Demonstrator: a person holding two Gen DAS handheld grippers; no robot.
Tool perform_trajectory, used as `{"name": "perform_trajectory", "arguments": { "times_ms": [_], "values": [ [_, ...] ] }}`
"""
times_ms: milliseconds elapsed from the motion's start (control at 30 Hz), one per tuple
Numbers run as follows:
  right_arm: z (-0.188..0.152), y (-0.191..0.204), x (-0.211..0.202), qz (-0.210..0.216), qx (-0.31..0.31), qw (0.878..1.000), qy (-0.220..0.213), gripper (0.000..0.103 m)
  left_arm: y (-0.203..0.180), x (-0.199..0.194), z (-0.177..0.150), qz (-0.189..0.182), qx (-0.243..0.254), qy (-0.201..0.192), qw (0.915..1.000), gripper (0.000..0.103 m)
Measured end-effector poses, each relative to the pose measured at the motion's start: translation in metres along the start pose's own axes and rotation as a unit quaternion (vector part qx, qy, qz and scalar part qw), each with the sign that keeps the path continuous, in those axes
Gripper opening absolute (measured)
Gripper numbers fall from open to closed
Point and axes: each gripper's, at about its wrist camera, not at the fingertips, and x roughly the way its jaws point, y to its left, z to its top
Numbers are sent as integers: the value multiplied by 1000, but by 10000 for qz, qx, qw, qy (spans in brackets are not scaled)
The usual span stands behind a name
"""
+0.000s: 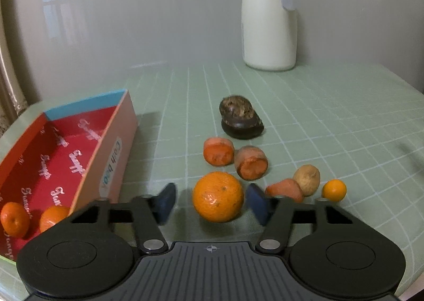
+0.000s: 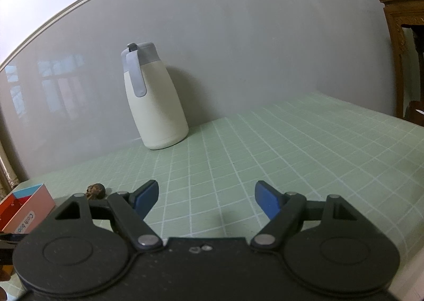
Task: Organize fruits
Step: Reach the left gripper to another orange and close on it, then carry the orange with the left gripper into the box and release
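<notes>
While two oranges (image 1: 14, 219) already lie in the red box (image 1: 111, 147), we judge the sorting barely begun: the left gripper (image 1: 210, 201) brackets a third orange (image 1: 217, 196) on the mat, pads not yet touching, the small orange (image 1: 334, 189) remains, and the right gripper (image 2: 206, 199) hangs open, empty.

The left gripper (image 1: 210, 201) is matte black plastic — two round discs sit at its rear corners, each with a raised ring. Between them lies a dark grey ribbed plate with a small white crosshair mark near its front edge. Flat black link arms hinge on silver rivets and carry blue fingers (image 1: 166, 201). The right gripper (image 2: 206, 200) has the same build — black discs, silver rivets, blue pads — but its middle plate looks plain, with two small pale marks.
</notes>
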Motion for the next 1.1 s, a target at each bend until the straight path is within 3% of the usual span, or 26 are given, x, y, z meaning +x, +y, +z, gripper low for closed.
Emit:
{"name": "perform_trajectory", "arguments": {
  "times_ms": [67, 133, 333, 767, 1100],
  "values": [
    [-1, 1, 1, 17, -13, 10000, 4, 80, 1, 0, 0, -13, -58, -14, 10000, 52],
    [-1, 2, 2, 25, -37, 10000, 5, 80, 0, 0, 0, -35, -53, -37, 10000, 43],
    [-3, 2, 0, 56, -46, 10000, -4, 80, 0, -1, -1, -79, -82, -48, 9999, 40],
    [-3, 6, -3, 111, -101, 9999, 16, 80, 5, -7, -4, -127, -148, -130, 9997, 40],
    [-4, 17, -3, 197, -177, 9996, 38, 80, 16, -36, 3, -65, -191, -556, 9982, 40]
  ]
}}
